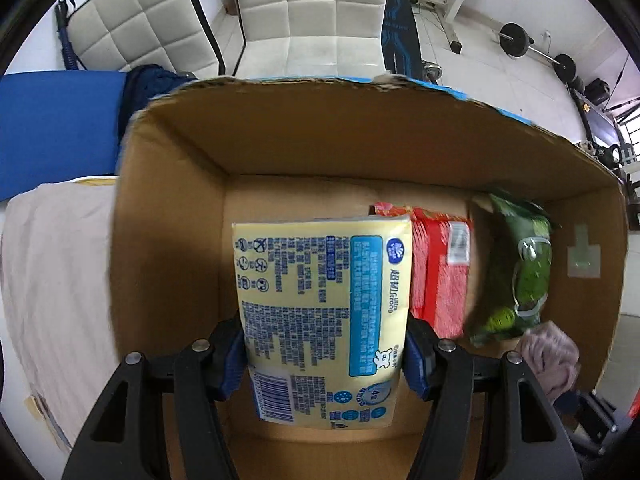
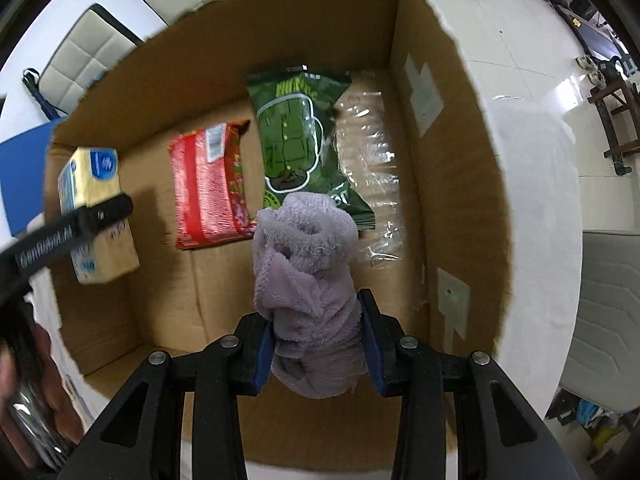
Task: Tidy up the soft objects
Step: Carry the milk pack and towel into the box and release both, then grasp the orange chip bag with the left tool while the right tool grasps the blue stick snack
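My left gripper (image 1: 325,354) is shut on a yellow tissue pack (image 1: 320,312) and holds it inside the open cardboard box (image 1: 320,132), at its left side. The pack also shows in the right wrist view (image 2: 94,200) with the left gripper's finger across it. My right gripper (image 2: 316,340) is shut on a rolled lilac towel (image 2: 308,272) and holds it above the box floor (image 2: 224,280). The towel shows at the lower right of the left wrist view (image 1: 550,354). A red pack (image 2: 208,184) and a green snack bag (image 2: 304,140) lie on the box floor.
A clear plastic wrapper (image 2: 372,160) lies beside the green bag by the box's right wall (image 2: 448,160). The box stands on a white table (image 2: 536,200). A beige cloth (image 1: 56,280) and a blue mat (image 1: 56,128) lie left of the box. White padded chairs (image 1: 312,20) stand behind.
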`<action>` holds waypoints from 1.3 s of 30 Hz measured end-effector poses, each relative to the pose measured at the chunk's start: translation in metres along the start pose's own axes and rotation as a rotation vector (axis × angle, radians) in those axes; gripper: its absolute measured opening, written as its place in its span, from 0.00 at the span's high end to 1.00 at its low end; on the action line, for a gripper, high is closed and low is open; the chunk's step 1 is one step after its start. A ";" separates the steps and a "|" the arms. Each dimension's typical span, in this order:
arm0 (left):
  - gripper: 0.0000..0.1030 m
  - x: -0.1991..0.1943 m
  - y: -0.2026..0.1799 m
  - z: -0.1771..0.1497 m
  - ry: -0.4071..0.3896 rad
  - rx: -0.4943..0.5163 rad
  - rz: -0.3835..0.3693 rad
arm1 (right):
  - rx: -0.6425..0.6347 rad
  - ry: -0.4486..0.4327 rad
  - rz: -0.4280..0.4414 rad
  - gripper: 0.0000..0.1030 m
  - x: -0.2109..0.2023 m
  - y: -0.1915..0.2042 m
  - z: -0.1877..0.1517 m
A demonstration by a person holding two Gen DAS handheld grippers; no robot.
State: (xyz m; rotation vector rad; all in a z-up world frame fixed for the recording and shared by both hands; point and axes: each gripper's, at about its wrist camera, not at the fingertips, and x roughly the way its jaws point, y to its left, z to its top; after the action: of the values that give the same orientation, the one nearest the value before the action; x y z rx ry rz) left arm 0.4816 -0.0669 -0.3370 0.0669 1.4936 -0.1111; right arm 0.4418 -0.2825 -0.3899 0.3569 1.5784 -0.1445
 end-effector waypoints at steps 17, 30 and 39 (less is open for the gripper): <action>0.25 -0.003 0.005 0.007 0.048 -0.041 -0.048 | -0.066 -0.011 -0.032 0.07 0.005 0.034 -0.006; 0.07 -0.104 0.002 -0.056 -0.162 0.007 -0.038 | -0.097 -0.149 -0.070 0.00 -0.057 0.027 -0.038; 0.07 -0.157 -0.005 -0.114 -0.272 0.027 -0.024 | -0.109 -0.251 -0.090 0.00 -0.111 0.020 -0.084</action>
State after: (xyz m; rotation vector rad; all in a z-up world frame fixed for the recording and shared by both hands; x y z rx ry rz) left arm 0.3561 -0.0538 -0.1895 0.0535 1.2219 -0.1533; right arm 0.3685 -0.2529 -0.2733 0.1753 1.3475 -0.1655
